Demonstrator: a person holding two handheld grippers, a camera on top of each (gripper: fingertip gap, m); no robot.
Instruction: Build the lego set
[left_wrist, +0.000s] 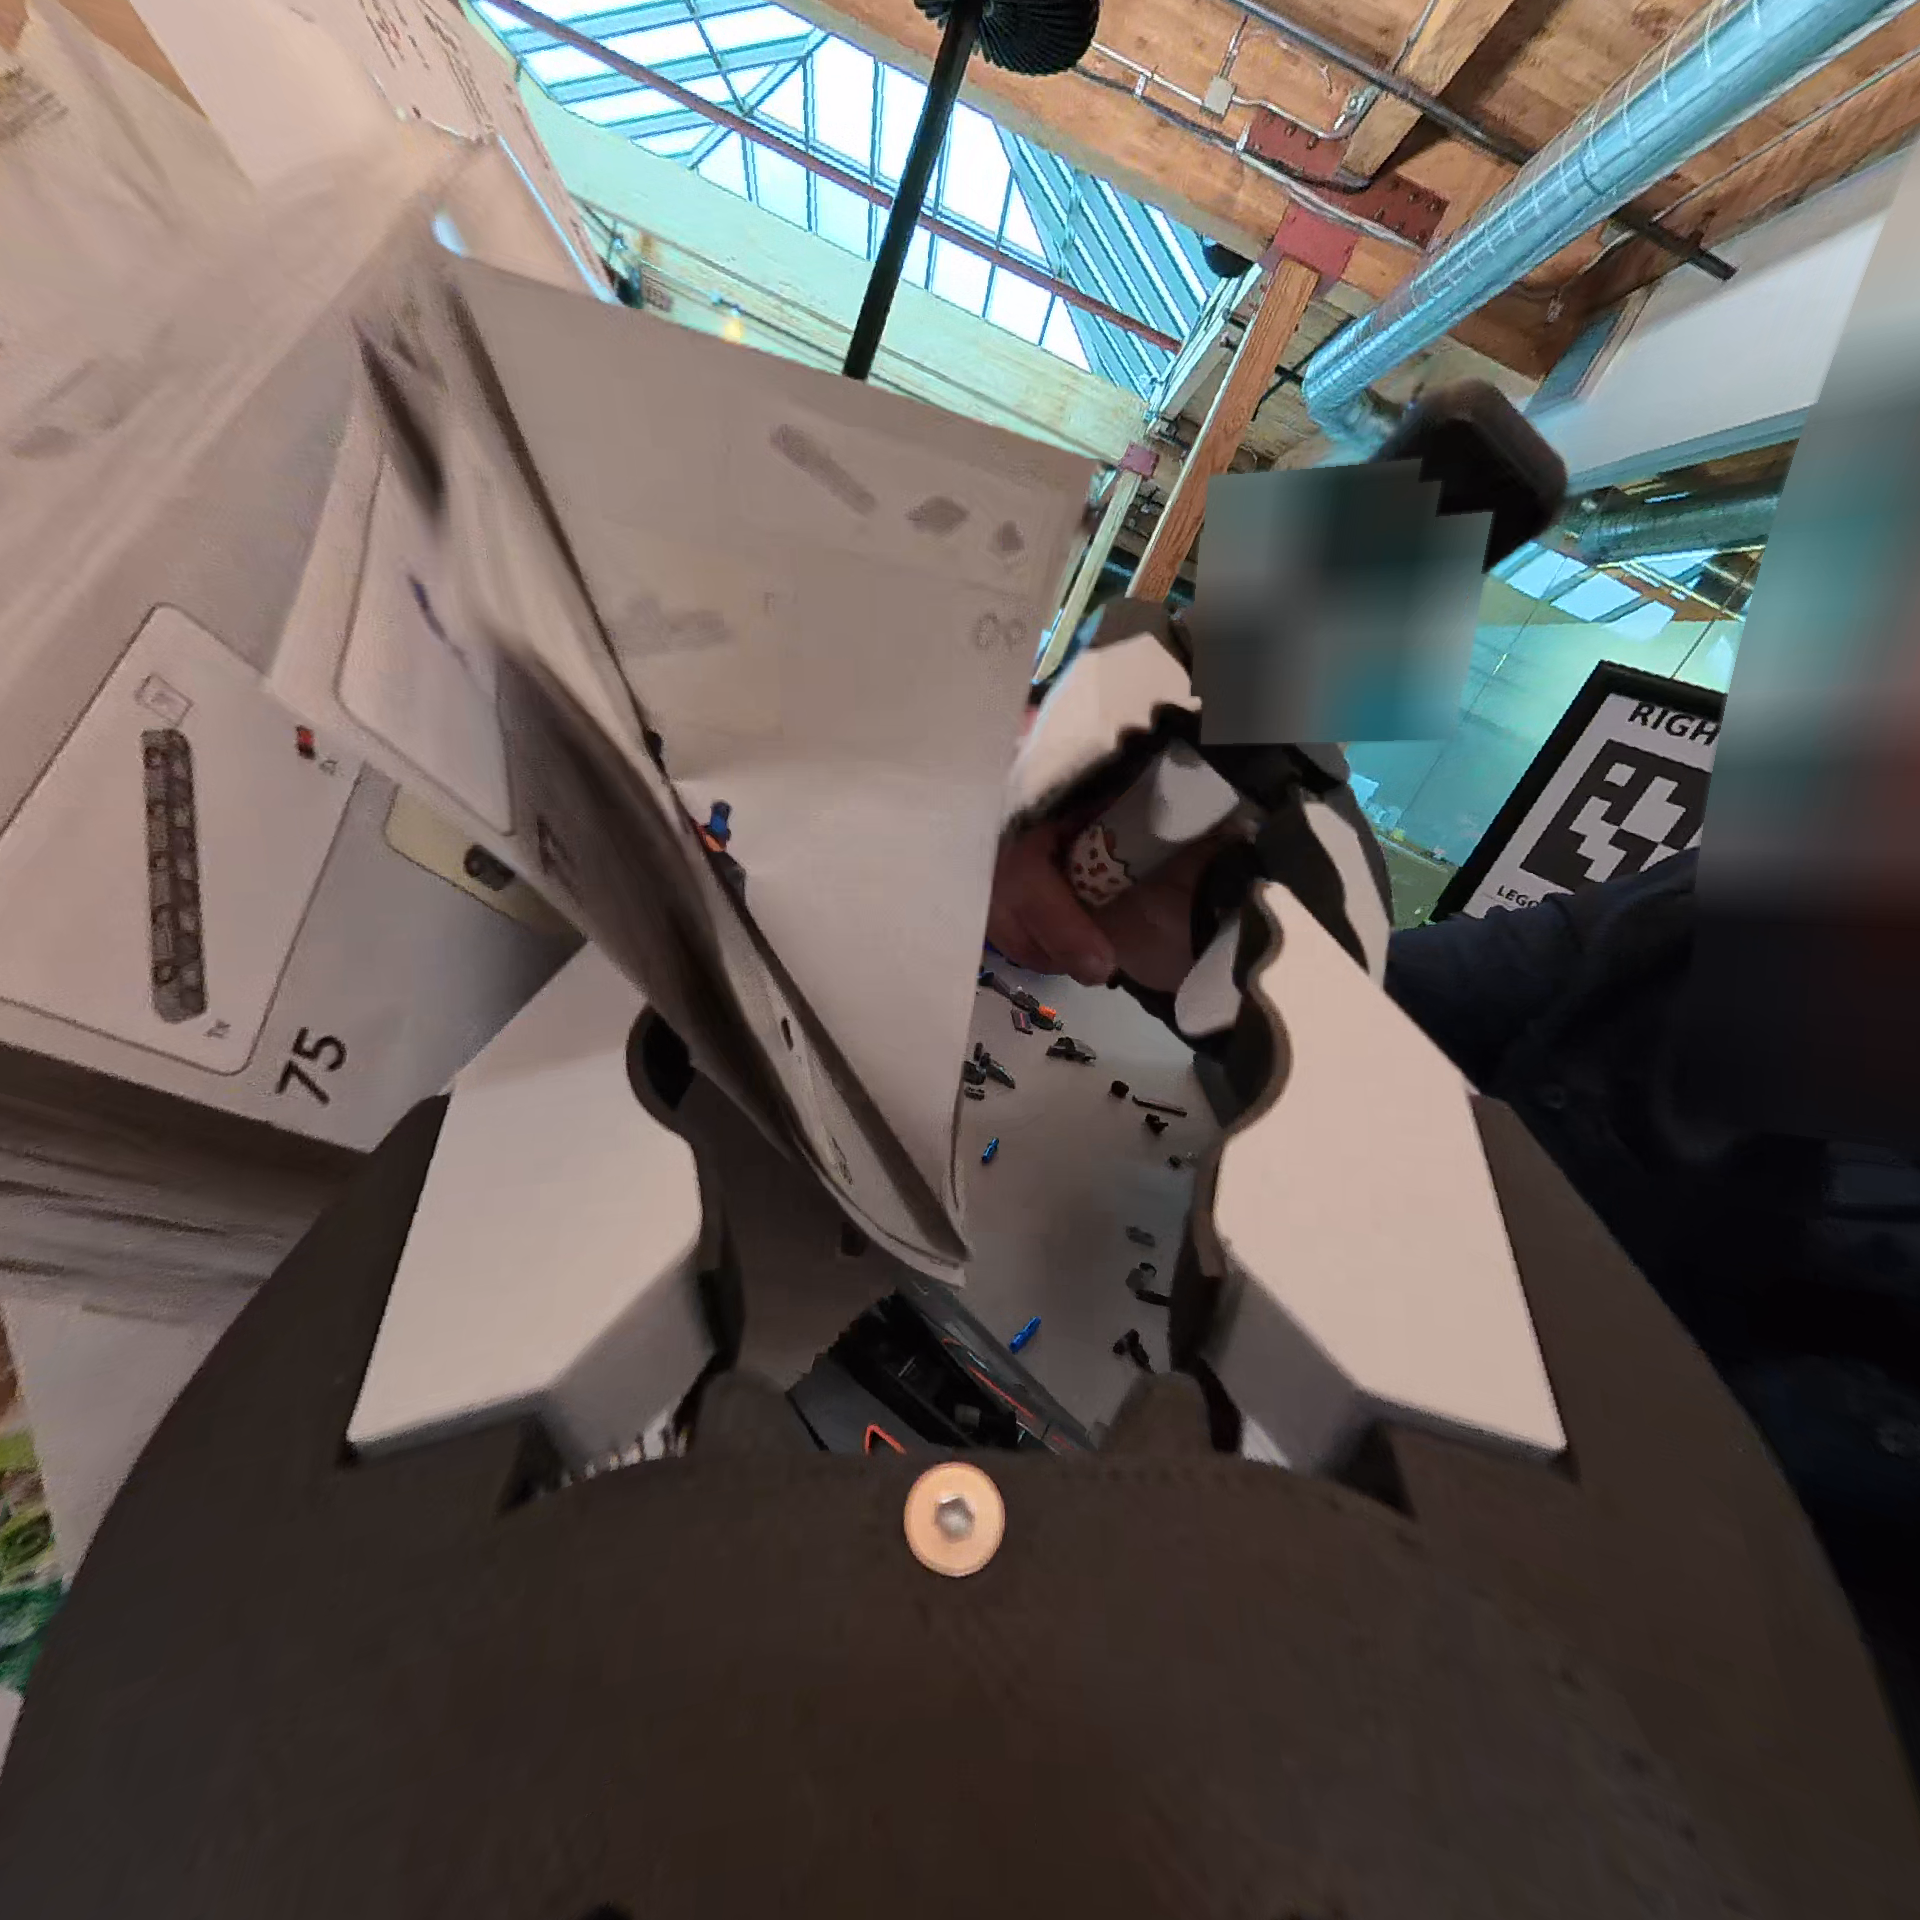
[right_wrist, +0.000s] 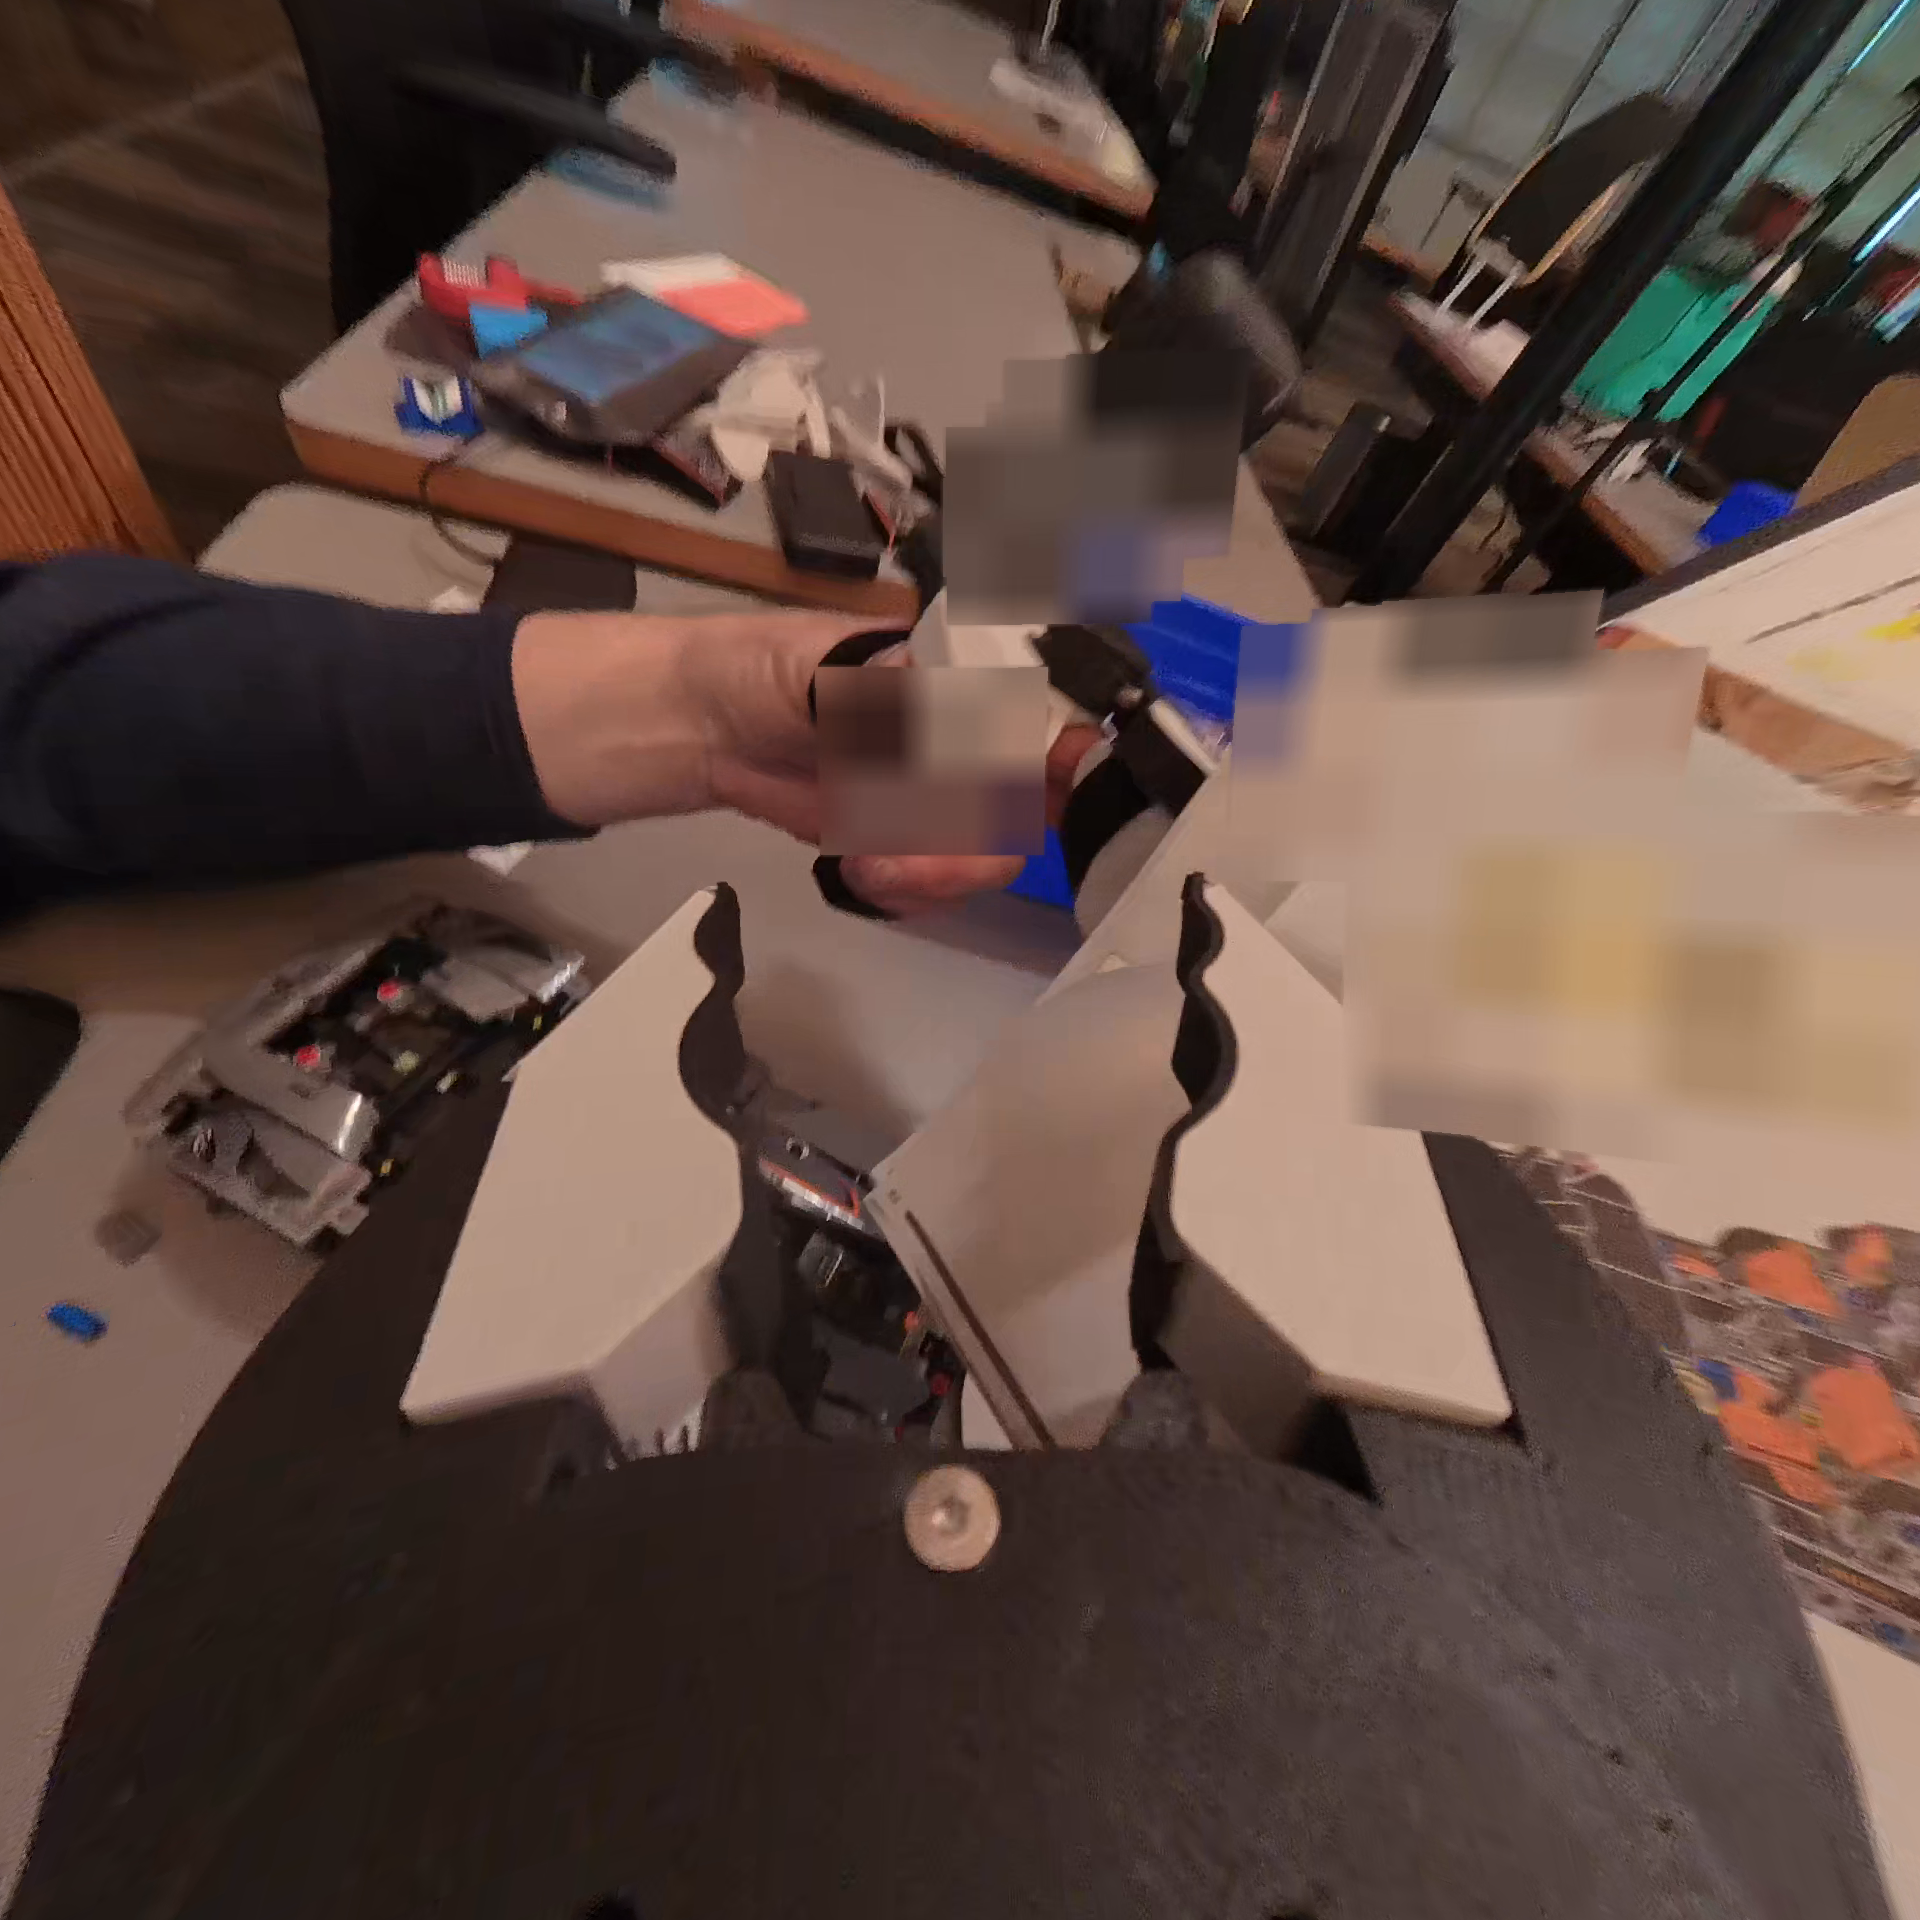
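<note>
The white instruction booklet (left_wrist: 727, 675) is lifted and its pages are fanned, blurred by motion. My left gripper (left_wrist: 956, 966) is open, with the lower page edges between its fingers, close to the left one. My right gripper (right_wrist: 956, 894) is open, and a corner of the booklet (right_wrist: 1029, 1143) sits between its fingers near the right one. A dark Lego model with orange trim (right_wrist: 831, 1247) lies on the table below it, and also shows in the left wrist view (left_wrist: 935, 1382). A grey, partly built Lego car (right_wrist: 343, 1081) lies at the left.
Several small loose Lego pieces (left_wrist: 1039, 1060) are scattered on the white table, and a blue pin (right_wrist: 75, 1320) lies at the left. A hand in a dark sleeve (right_wrist: 675, 717) holds the left gripper. A printed orange and blue sheet (right_wrist: 1787, 1382) lies at the right. Cluttered tables stand behind.
</note>
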